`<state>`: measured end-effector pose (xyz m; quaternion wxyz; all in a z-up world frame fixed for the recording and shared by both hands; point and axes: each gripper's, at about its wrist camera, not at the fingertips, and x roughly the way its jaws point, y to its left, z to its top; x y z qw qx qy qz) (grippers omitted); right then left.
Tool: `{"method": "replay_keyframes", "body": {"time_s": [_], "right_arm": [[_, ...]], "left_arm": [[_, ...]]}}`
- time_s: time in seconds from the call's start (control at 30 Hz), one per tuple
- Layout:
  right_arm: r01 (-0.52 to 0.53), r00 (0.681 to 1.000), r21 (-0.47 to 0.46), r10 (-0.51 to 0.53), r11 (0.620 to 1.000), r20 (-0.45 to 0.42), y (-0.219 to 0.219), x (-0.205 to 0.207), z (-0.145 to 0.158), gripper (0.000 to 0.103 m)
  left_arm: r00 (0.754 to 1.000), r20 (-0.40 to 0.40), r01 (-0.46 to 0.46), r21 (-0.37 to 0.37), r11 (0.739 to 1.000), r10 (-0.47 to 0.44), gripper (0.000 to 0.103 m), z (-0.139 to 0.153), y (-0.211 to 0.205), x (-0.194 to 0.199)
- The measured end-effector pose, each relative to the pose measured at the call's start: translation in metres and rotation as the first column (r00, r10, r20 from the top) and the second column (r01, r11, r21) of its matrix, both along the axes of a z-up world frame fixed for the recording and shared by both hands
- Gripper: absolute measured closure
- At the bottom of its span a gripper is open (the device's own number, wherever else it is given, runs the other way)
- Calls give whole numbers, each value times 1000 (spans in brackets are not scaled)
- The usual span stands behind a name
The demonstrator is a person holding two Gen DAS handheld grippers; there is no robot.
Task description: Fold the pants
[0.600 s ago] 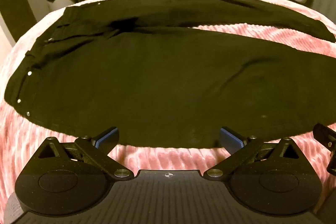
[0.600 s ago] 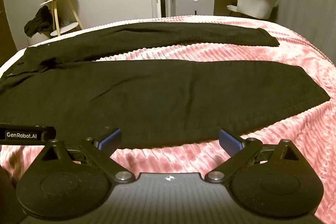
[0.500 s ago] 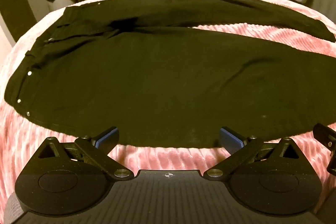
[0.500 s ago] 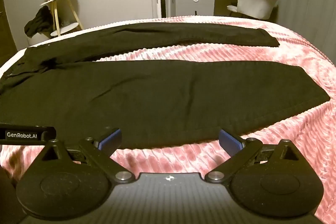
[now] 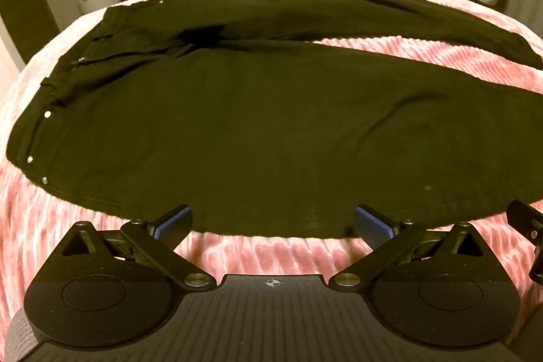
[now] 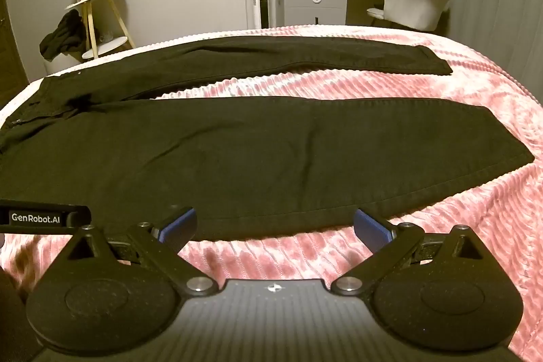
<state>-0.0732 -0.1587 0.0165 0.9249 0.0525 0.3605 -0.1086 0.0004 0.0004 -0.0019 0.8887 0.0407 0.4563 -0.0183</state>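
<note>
While the black pants (image 5: 271, 124) lie spread flat across the pink ribbed bedspread (image 5: 264, 250), both tools hang over the near edge of the bed. At the pants' far left sits the waistband (image 5: 37, 131), its small metal studs catching the light, and from there the two legs run off to the right. The far leg (image 6: 271, 56) and the near leg (image 6: 271, 145) part in a narrow V, with a strip of pink showing between them. Over the near leg's lower hem, toward the waistband end, the left hand-held gripper (image 5: 271, 221) has its blue pads spread wide, nothing between them but bedspread and the hem's edge. Further right along that same hem, the right hand-held gripper (image 6: 273, 224) is likewise fully apart, clamped on nothing. Right of it, the near leg's cuff (image 6: 502, 138) lies flat, well short of the bed's edge.
</note>
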Motion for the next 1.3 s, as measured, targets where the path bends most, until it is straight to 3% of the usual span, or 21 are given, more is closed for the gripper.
{"method": "replay_keyframes", "body": {"time_s": [1.3], "right_arm": [[-3,1000,10,3,1000,5,-1,-2,1,4]], "left_arm": [[1000,-6,-3,-10,1000,3,0,-5,1,0]]}}
